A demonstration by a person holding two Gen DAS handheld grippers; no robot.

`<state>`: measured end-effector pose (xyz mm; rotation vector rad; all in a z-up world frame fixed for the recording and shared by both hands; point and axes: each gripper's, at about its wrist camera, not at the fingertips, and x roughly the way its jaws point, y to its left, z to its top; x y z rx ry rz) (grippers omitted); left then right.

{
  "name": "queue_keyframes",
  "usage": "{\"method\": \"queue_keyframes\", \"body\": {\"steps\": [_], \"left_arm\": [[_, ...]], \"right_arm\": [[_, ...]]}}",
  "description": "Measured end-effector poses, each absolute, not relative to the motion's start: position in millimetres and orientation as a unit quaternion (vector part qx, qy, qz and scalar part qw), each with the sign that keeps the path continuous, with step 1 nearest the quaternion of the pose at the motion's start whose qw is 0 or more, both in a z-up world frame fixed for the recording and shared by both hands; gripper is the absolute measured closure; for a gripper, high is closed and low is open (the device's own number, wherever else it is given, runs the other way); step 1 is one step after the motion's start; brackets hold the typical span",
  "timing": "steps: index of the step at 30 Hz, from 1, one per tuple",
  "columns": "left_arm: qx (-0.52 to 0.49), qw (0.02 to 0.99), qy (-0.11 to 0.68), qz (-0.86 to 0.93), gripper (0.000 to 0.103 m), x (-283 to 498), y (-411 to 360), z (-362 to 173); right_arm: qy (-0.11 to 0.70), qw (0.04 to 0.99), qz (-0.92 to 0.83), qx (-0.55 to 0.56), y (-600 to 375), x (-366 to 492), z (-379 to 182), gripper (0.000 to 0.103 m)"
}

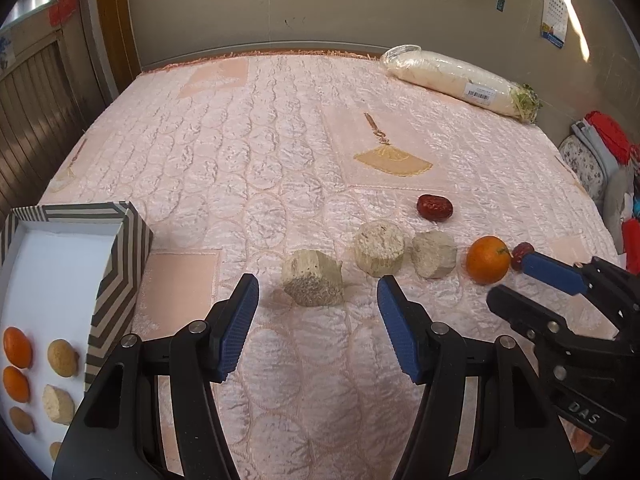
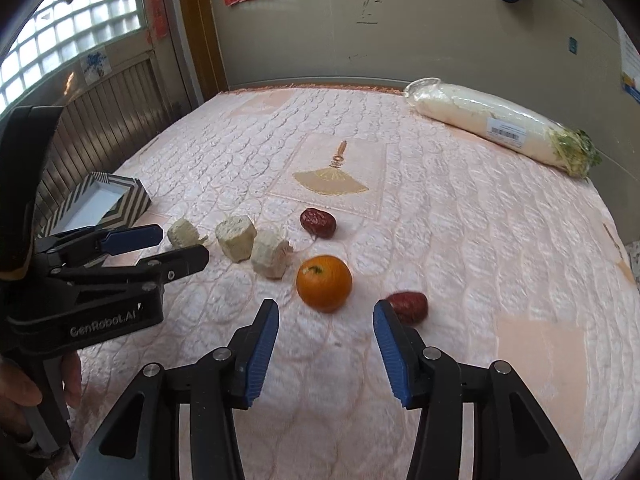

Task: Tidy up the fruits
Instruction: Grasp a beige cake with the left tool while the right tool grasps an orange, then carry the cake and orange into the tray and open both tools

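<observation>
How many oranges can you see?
3. One orange sits on the bed cover by the right gripper. Two oranges lie in the striped box. More may be hidden past the picture's edge.

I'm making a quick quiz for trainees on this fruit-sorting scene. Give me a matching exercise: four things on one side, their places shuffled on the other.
Things:
1. striped box
2. wrapped radish
3. loose orange
4. nearest pale chunk

Places:
A. just ahead of the open left gripper
B. far right corner of the bedspread
C. left edge, holding oranges and pale pieces
D. just ahead of the open right gripper, beside a red date

Pairs: 1-C, 2-B, 3-D, 4-A
</observation>
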<state>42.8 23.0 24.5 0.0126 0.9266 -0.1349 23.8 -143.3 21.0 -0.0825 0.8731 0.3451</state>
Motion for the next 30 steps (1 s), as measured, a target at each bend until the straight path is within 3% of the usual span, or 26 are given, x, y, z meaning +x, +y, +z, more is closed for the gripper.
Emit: {"method": "queue_keyframes", "body": {"steps": [9, 10, 11, 15, 30], "left_arm": [[-0.010, 0.893, 0.447, -0.057, 0.041, 50, 28, 18], [-0.011, 0.893, 0.446, -0.055, 0.044, 50, 29, 17], [-0.007, 0.896, 0.442, -0.049, 0.056, 49, 29, 17], [-0.015, 0.896, 0.441, -0.052, 0.072, 48, 32, 18], [-0.024, 0.905, 0.422, -0.055, 0.072, -6, 38, 43]], "right_arm": [[0.424, 0.888, 0.173, -0.025, -142, 44, 10, 0.056], [0.425, 0.888, 0.173, -0.026, -141, 44, 8, 0.059], [0.425, 0.888, 0.171, -0.028, -140, 45, 6, 0.070], [0.421, 0.890, 0.172, -0.016, -143, 45, 6, 0.072], [0.382, 0.908, 0.174, 0.000, -131, -4, 35, 0.072]]}}
